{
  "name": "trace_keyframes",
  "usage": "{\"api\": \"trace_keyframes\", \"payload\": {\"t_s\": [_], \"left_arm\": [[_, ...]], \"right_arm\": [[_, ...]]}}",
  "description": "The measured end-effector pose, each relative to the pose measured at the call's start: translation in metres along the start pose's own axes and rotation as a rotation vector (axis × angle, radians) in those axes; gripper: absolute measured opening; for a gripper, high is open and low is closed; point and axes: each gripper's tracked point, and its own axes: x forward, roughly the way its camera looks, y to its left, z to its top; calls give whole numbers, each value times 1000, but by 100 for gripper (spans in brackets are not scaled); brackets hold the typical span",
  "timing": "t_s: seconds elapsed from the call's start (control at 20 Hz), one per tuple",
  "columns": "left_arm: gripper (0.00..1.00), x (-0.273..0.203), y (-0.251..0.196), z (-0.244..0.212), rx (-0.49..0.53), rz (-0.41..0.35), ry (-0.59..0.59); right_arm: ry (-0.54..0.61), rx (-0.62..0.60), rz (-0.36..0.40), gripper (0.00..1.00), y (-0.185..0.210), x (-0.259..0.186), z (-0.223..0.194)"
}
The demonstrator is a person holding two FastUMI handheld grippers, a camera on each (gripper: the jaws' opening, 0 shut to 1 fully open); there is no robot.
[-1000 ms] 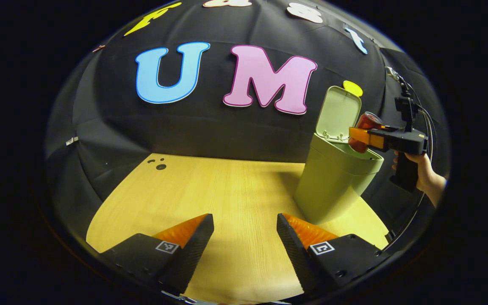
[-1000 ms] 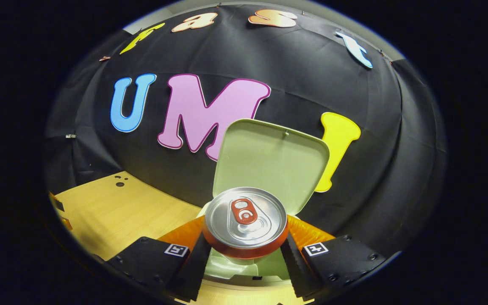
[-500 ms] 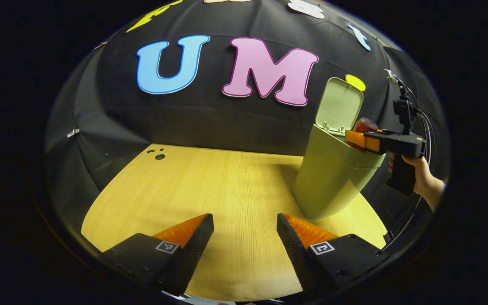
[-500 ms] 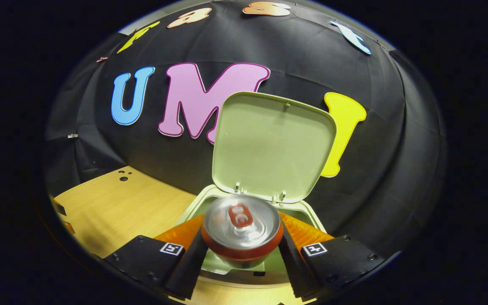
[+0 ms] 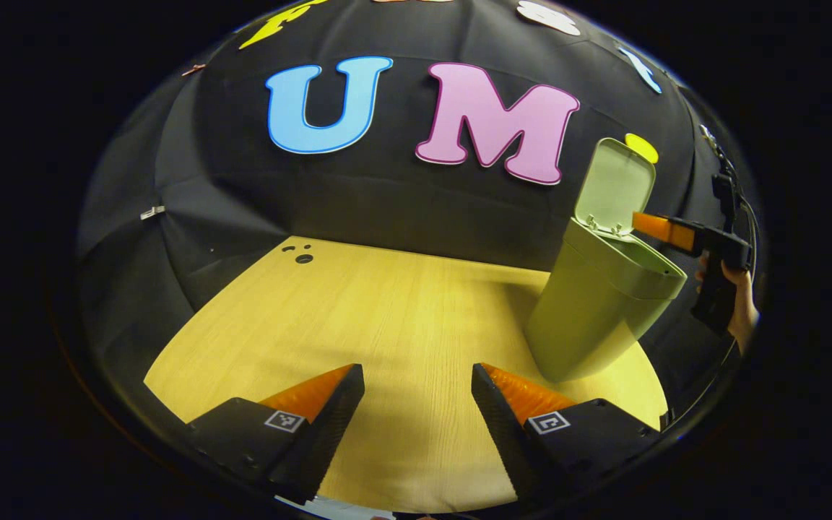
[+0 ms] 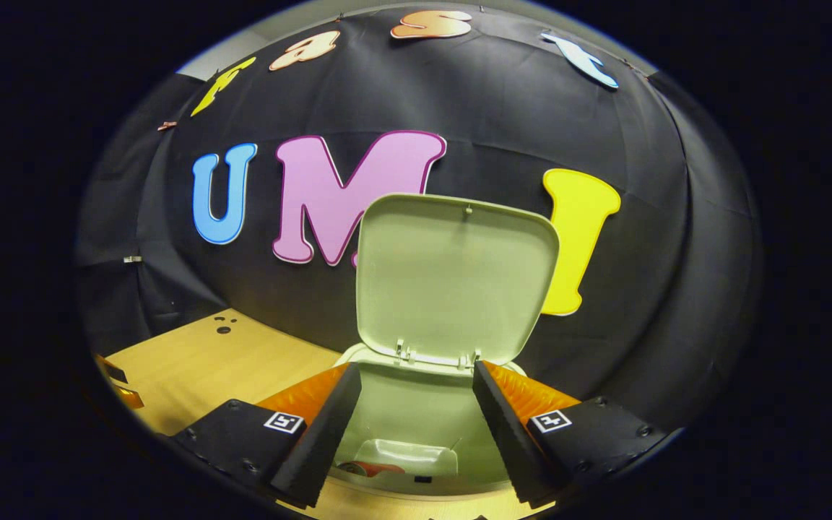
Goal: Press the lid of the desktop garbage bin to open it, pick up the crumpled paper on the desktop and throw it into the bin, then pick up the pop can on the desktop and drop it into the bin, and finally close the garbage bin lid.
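The pale green bin (image 5: 596, 303) stands at the right of the wooden table (image 5: 387, 325), its lid (image 5: 614, 184) swung up. In the right gripper view the lid (image 6: 452, 278) stands upright and the bin's mouth (image 6: 416, 412) lies open between my fingers. A sliver of the red pop can (image 6: 376, 468) shows deep inside. My right gripper (image 6: 416, 426) is open just above the mouth, holding nothing; it also appears far off as the right gripper (image 5: 658, 227) in a hand. My left gripper (image 5: 417, 412) is open over bare table, well left of the bin.
Small dark holes (image 5: 300, 254) mark the table's far left corner. The black cloth wall rises right behind the table and the bin. A hand (image 5: 737, 303) holds the right gripper's handle beyond the bin's right side.
The right gripper opened and the pop can dropped from its fingers into the bin. The left gripper's view shifted slightly, with the bin now a little farther right.
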Motion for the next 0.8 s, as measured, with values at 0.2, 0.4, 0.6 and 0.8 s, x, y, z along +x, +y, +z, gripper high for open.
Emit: {"api": "trace_keyframes", "payload": {"t_s": [0.2,0.4,0.6,0.8], "left_arm": [[96,-10,5,-4,-49,53,-18],[96,-22,6,-7,-56,1,-30],[96,-36,12,-6,-47,-76,-58],[96,-43,27,-5,-47,-81,-81]], "right_arm": [[-6,60,31,98,-2,1,35],[-56,55,-47,97,-19,-3,79],[-42,88,-141,97,-31,-9,114],[-61,73,-180,97,-38,-2,148]]}}
